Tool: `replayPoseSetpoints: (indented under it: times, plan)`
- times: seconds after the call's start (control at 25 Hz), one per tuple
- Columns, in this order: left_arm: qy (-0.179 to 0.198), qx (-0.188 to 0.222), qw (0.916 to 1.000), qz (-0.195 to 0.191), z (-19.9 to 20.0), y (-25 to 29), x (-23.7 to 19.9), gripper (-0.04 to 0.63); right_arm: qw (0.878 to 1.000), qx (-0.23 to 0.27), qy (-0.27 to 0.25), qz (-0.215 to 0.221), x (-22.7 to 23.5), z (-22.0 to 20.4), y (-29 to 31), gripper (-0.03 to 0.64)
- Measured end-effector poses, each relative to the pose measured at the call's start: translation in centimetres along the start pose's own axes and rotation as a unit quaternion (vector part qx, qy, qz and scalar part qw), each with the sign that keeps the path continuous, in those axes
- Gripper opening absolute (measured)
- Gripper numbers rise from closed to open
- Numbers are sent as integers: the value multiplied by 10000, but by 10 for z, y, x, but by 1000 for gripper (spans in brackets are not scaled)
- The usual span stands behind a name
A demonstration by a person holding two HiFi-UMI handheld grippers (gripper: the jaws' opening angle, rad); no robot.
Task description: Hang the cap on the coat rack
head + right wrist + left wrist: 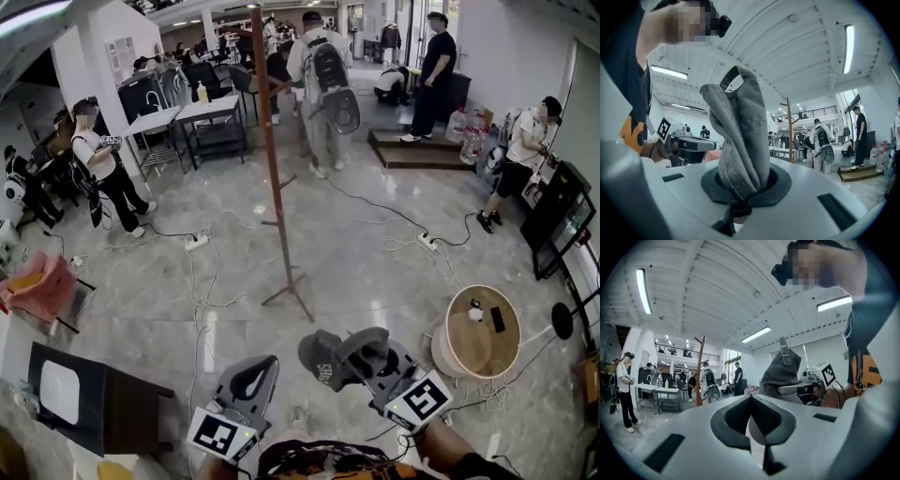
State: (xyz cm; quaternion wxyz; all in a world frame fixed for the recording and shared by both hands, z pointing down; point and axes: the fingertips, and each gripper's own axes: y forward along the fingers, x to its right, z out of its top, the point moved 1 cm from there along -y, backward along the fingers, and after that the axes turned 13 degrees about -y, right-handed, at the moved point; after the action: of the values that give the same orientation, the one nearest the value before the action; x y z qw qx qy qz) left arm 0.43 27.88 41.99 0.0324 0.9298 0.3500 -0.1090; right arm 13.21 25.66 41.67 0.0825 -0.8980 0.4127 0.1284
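A tall brown wooden coat rack [277,169] stands on the shiny floor ahead of me, its pegs bare; it also shows far off as the coat rack [700,371] and the coat rack [789,131]. My right gripper [352,354] is shut on a dark grey cap [319,361], held low in front of me. In the right gripper view the cap [740,136] rises bunched from between the jaws of the right gripper [743,187]. My left gripper [255,375] is beside it, shut and holding nothing. The left gripper [751,399] sees the cap [780,373] to its right.
A person with a backpack [323,75] stands just behind the rack, and others stand around the room. Cables and a power strip [197,242] lie on the floor. A round wooden table [469,352] is at my right, a black chair [103,408] at my left.
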Motion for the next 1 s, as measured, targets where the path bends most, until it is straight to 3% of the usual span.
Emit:
replayPoseSetpoints:
  times: [0.28,0.52,0.64,0.8,1.0]
  plan:
    - [152,12,9996,-241,36,33,-85,23,9999,-138,20,-79,33,-1,88,49]
    - [86,-335,9991,-248,42,69,-138,23,9993,-284,129,-183,66,-14,135,49]
    - [76,-38,9994,-325,53,90,-156,23,9995,-275,67,-166,89,-19,154,48]
    - [123,-142,9998,-111,53,119,-187,23,9997,-252,-2,-82,123,-33,183,48]
    - [110,32,9999,-74,61,161,-217,23,9997,-197,-23,113,161,-48,222,48]
